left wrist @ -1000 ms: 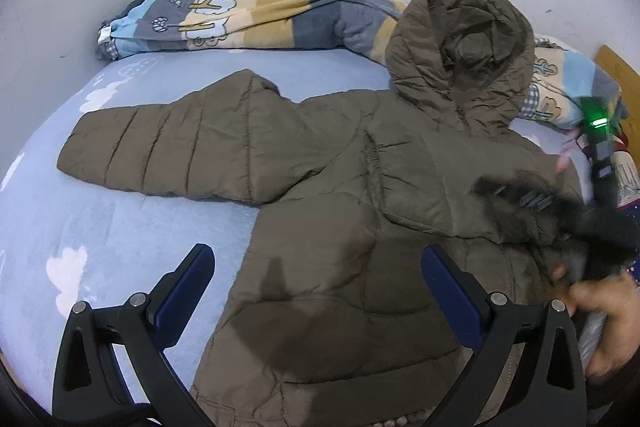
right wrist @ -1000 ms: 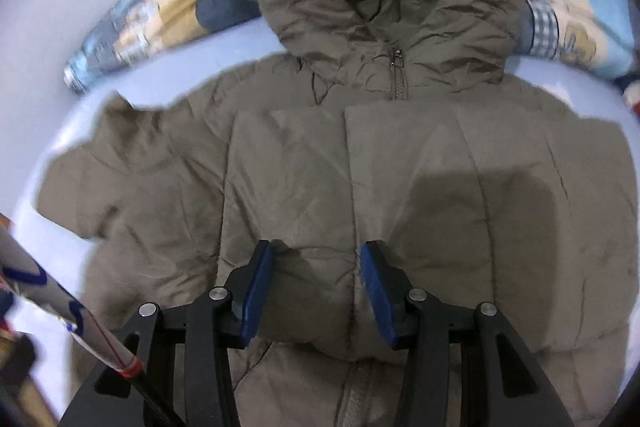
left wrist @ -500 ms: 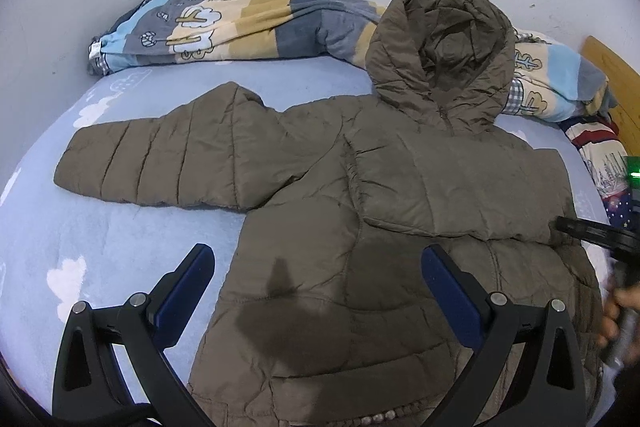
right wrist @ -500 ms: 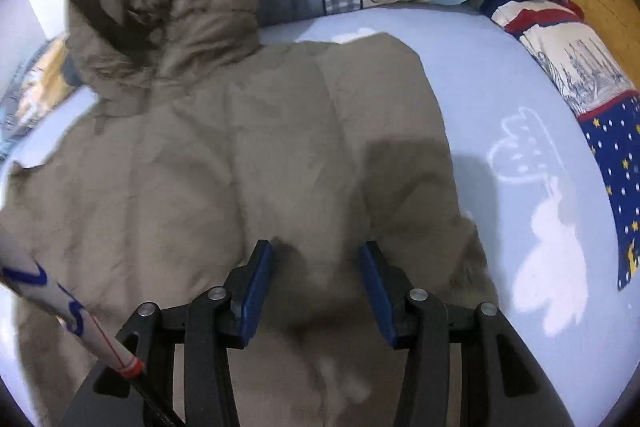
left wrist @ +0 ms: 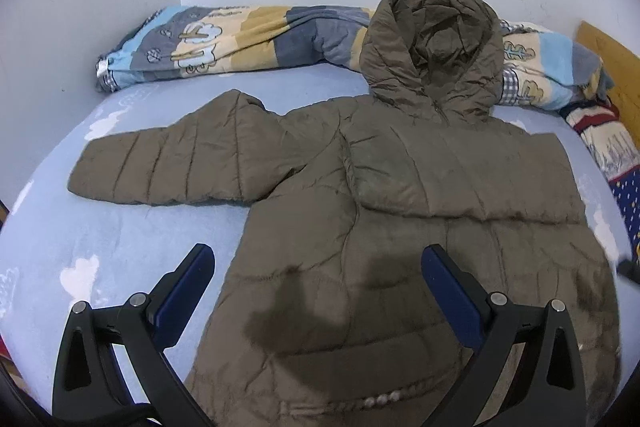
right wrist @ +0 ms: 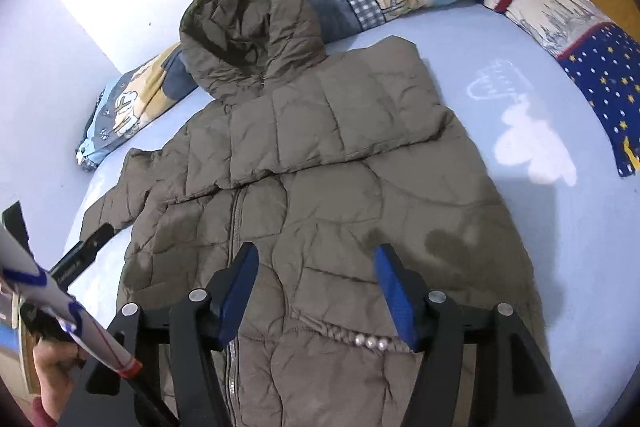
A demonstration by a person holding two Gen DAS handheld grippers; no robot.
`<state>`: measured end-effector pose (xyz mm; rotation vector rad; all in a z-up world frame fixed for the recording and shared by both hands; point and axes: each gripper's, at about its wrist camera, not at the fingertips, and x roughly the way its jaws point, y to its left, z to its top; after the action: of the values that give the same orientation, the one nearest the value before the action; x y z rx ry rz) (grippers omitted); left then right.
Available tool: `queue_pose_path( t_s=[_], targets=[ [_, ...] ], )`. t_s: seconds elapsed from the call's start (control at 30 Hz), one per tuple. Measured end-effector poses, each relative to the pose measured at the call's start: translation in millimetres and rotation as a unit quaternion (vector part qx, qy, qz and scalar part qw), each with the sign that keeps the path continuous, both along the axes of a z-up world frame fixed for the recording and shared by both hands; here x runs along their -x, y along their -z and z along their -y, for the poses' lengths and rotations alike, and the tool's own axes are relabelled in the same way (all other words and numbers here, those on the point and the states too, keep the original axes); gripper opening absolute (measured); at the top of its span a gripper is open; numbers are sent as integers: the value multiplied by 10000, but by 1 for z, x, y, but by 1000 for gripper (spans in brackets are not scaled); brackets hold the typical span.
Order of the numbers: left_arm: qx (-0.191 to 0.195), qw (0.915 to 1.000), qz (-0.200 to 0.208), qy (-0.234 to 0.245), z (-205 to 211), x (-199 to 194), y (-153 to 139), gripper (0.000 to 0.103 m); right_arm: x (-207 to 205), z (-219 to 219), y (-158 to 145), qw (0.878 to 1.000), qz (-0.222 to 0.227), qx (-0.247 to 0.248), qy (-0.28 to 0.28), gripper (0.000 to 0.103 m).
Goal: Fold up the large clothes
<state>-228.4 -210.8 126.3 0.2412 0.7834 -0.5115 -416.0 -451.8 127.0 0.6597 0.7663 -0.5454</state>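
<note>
Bed [left wrist: 120, 235] with light-blue cloud-print sheet carries brown hooded jacket [left wrist: 400, 227], front up. Patterned blanket [left wrist: 240, 43] bunched behind jacket's hood [left wrist: 436, 43]. One sleeve [left wrist: 180, 163] spread out sideways; other sleeve [right wrist: 320, 119] folded across chest. Left gripper [left wrist: 318, 291] above hem, wide, empty. Right gripper [right wrist: 316, 287] above zipper [right wrist: 236, 223], wide, empty.

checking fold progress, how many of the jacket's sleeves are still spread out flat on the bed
1. The outstretched sleeve lies on the bed sheet, left of the jacket body. The other sleeve is already folded across the chest.
</note>
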Motion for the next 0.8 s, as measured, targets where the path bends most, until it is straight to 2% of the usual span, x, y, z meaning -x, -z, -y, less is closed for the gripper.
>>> queue_pose_path(
  t_s=[0.13,0.3,0.43,0.53,0.63,0.7,0.8],
  targets=[
    [51,10000,-47,-69,-20,10,-4,103,-13,6,3,9977,-403,544,52,65],
    [448,9962,-674,-315,-46,-2,-9,103,-13,20,4,9983,-435,373,95,65],
    [509,9950,-714,-478,-65,-17,-20,103,-12,14,-10,9986,-238,460,-44,65],
    [678,9920,-781,-717,-87,-38,-28,103,-15,7,-9,9983,-268,486,-147,65],
    [903,9859,-894,-1084,-122,-68,-31,103,-19,4,-3,9983,-334,423,-228,65],
    [1087,9787,-985,-1439,-153,-92,-29,103,-21,3,0,9981,-370,411,-264,65],
    [1355,9625,-1072,-2093,-202,-128,-19,101,-22,3,2,9979,-407,423,-277,65]
  ],
)
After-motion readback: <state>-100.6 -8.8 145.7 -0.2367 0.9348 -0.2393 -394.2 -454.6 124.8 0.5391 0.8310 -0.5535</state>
